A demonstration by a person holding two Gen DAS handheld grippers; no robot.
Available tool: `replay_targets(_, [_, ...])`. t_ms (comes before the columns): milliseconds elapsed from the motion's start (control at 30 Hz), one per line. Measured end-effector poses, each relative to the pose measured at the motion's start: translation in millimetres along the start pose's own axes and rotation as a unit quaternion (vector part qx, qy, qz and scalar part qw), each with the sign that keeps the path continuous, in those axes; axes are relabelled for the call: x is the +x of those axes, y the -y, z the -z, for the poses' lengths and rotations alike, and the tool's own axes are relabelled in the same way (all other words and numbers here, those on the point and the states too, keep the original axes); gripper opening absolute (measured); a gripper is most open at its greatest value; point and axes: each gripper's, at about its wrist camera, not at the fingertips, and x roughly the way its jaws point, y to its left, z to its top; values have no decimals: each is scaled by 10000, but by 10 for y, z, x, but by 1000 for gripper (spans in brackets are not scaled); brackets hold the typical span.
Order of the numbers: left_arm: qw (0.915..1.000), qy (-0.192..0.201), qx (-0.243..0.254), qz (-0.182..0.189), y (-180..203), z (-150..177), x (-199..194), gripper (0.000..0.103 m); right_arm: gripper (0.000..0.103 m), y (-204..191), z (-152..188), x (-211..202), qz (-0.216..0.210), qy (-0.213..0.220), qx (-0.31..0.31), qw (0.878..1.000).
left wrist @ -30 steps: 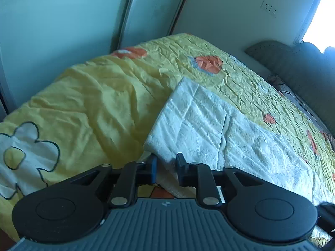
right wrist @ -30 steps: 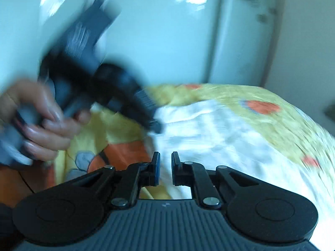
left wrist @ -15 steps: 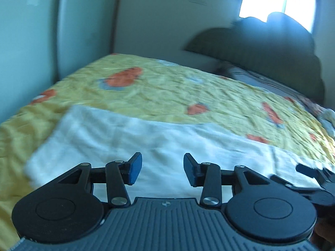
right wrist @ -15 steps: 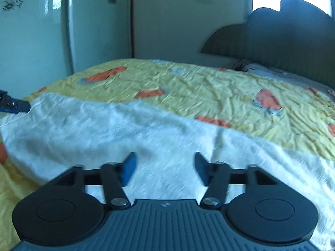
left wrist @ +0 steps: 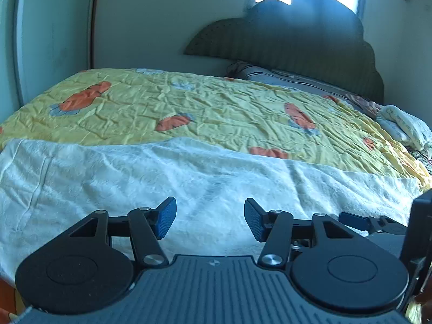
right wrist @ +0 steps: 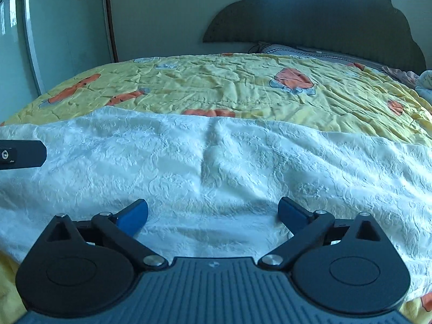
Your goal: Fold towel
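A white textured towel [left wrist: 189, 172] [right wrist: 216, 167] lies spread flat across the near end of a bed, a long crease running through its middle. My left gripper [left wrist: 210, 217] hovers just above the towel's near part; its jaws are opening and nothing sits between the blue pads. My right gripper [right wrist: 213, 214] hangs over the towel further right, jaws opening to their widest, with only cloth beneath them and nothing gripped. A finger of the right gripper [left wrist: 353, 220] shows at the lower right of the left wrist view, and a black tip of the left one [right wrist: 23, 154] at the left edge of the right wrist view.
The bed carries a yellow quilt [left wrist: 216, 108] with orange prints. A dark scalloped headboard [left wrist: 297, 40] and grey pillows [left wrist: 283, 77] stand at the far end. A rolled white cloth [left wrist: 405, 127] lies far right. Pale wardrobe doors [right wrist: 67, 27] run along the left.
Both grippers have swung round from the towel's left end to face the headboard over the towel's long side. Both sets of jaws have opened, the right one from nearly shut to wide.
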Motion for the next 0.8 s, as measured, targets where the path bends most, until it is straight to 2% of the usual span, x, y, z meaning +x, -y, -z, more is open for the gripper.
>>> replay_targets(167, [9992,-143,-378,-34,-147,9,41,60,103,18,-4,2,-19,0,21,10000])
replay_targets(267, [9991,-189,-376,-48,-158,3,35,60,103,16,-5,2,-19,-1,21,10000])
replay_targets(467, [9994,55,-313,-160,-183,-42,-50,61,103,15,-6,2,-21,0,25,10000])
replay_targets(800, [9992,-73,-367,-170,-223,-28,11,61,103,13,-8,4,-21,-1,25,10000])
